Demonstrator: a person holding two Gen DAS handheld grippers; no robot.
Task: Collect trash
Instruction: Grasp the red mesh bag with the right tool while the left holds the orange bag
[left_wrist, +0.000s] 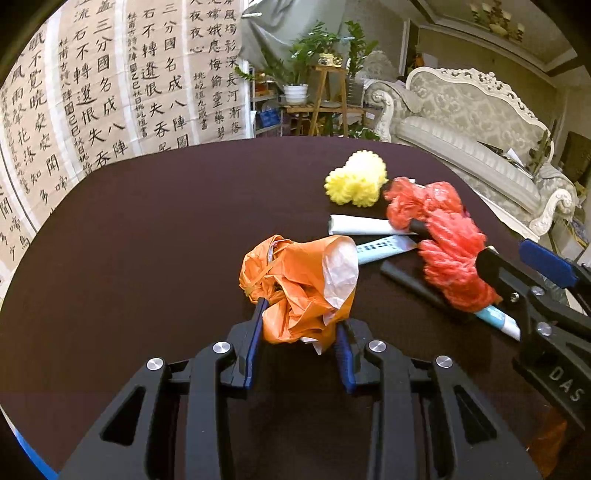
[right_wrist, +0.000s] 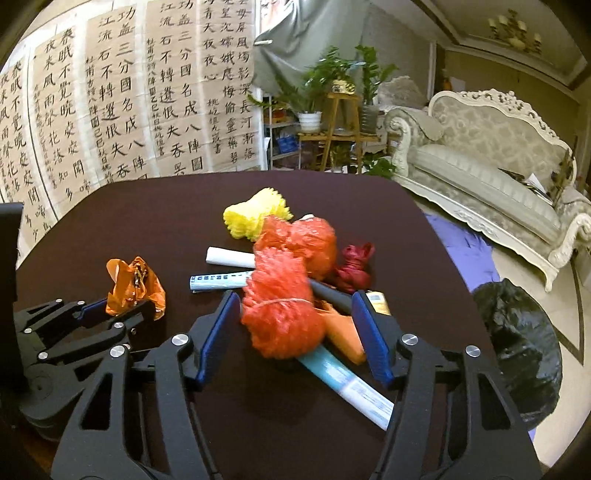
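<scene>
My left gripper (left_wrist: 301, 321) is shut on a crumpled orange plastic bag (left_wrist: 299, 284), held just above the dark table (left_wrist: 166, 240); the right wrist view shows this left gripper (right_wrist: 122, 310) and the bag (right_wrist: 133, 284) at the left. My right gripper (right_wrist: 293, 299) stands open around a red mesh net (right_wrist: 280, 317) atop the trash pile. A small gap shows at each blue pad. From the left wrist view the right gripper (left_wrist: 504, 253) reaches in from the right to the red net (left_wrist: 450, 258).
The pile also holds a yellow foam net (right_wrist: 255, 214), a white paper roll (right_wrist: 229, 256), a blue-white tube (right_wrist: 218, 280), a black stick (right_wrist: 328, 291), a dark red bag (right_wrist: 354, 269) and a light blue tube (right_wrist: 347, 384). A black trash bag (right_wrist: 517, 347) sits on the floor at the right.
</scene>
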